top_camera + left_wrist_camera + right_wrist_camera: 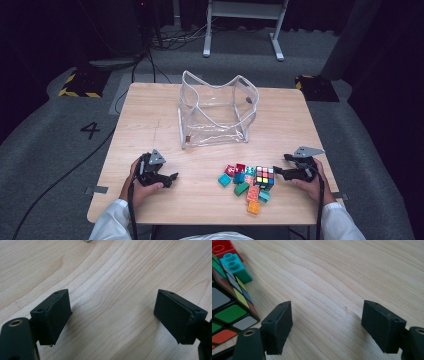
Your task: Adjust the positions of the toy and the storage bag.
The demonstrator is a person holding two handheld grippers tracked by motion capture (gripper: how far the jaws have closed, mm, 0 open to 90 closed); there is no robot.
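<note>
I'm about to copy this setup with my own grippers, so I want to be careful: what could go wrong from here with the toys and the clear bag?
The right gripper, jaws open, sits right beside the puzzle cube; closing in may nudge it into the tightly packed toy bricks and scatter them. The orange brick lies near the table's front edge and could be knocked off. The clear bag's rim sags inward, so dropped pieces might catch on it.
</note>
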